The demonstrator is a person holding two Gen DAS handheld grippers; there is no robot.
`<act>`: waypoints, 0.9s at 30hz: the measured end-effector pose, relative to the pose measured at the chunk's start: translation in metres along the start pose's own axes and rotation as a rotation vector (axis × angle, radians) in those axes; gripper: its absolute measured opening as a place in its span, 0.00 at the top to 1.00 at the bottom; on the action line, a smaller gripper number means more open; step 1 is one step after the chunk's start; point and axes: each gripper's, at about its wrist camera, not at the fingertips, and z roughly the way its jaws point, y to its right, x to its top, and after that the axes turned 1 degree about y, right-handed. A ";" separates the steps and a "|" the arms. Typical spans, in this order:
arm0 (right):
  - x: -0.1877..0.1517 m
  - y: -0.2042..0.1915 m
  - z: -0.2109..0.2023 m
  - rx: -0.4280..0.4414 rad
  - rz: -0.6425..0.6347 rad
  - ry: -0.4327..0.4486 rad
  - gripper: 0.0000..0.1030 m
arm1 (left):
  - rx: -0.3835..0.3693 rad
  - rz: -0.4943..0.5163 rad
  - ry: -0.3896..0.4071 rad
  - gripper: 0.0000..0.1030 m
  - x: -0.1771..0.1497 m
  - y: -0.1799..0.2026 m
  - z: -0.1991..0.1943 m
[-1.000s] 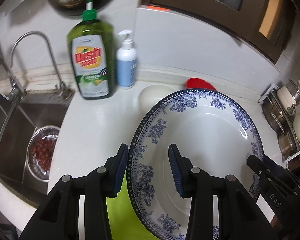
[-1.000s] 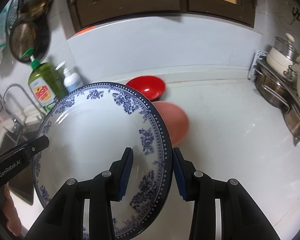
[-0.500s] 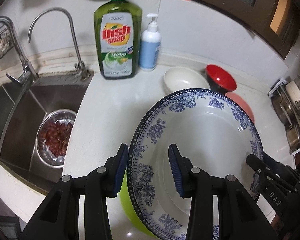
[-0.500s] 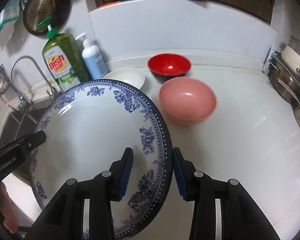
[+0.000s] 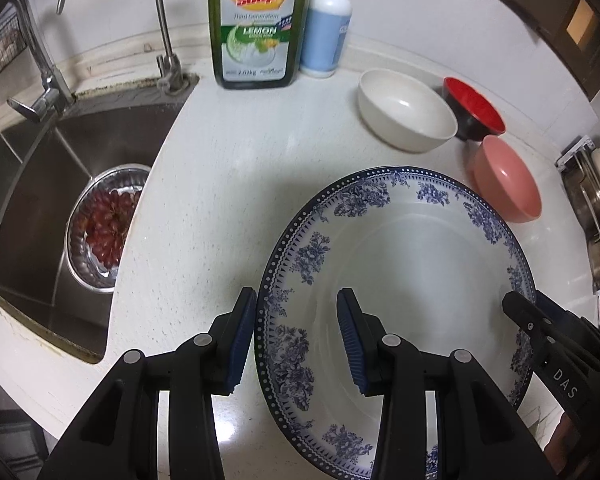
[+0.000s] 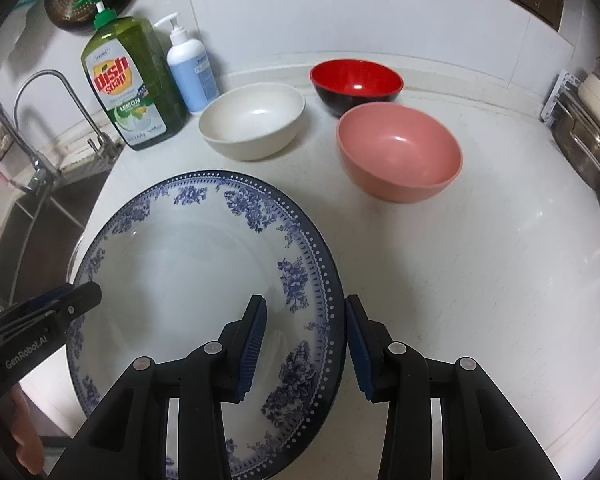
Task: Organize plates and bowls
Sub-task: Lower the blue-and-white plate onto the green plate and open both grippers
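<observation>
- Left wrist view: plate (image 5: 400, 280), blue-flowered and round with no long axis, faces up over the counter (image 5: 228, 184); left gripper (image 5: 296, 336) straddles its left rim, one pad outside the edge and one over the well, fingers at a middling gap with a sliver of space showing at each pad, so a firm grip cannot be told.
- Same view: sink (image 5: 32, 184) drops off to the left; cream bowl (image 5: 406, 116), red bowl (image 5: 474, 112) and pink bowl (image 5: 506, 180) stand beyond the plate's far rim.
- Right wrist view: right gripper (image 6: 306, 346) brackets the plate's (image 6: 188, 280) right rim likewise, outer pad at the edge.
- Same view: bare counter (image 6: 480, 280) opens to the right; pink bowl (image 6: 398, 152) sits near the far rim.
</observation>
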 end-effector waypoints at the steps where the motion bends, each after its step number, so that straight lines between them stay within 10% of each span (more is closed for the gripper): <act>1: -0.001 0.000 0.001 0.002 0.000 -0.005 0.60 | 0.002 -0.001 -0.003 0.60 0.000 -0.001 0.002; 27: -0.008 0.000 0.033 -0.010 -0.014 -0.098 0.58 | 0.003 -0.004 -0.064 0.60 -0.004 -0.005 0.031</act>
